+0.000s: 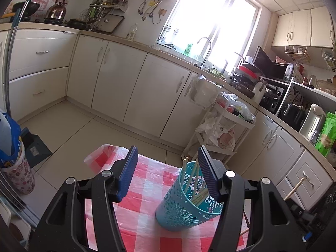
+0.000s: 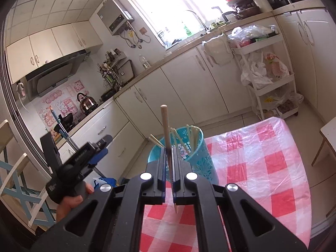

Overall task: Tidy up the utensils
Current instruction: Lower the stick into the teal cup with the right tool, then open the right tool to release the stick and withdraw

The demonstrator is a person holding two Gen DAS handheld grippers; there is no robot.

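A teal cut-out utensil holder stands on the red-and-white checked tablecloth with several pale chopsticks leaning in it. My left gripper is open, and the holder stands just ahead of it, close to the right pad with no grip on it. My right gripper is shut on one wooden chopstick, held upright above the cloth just in front of the holder. That chopstick also shows at the right of the left wrist view. A hand holds the left gripper to the holder's left.
A white rolling cart full of plastic bags stands beyond the table by the white cabinets. A floral bin sits on the floor at left. A blue-and-white chair is at far left, a pale stool at right.
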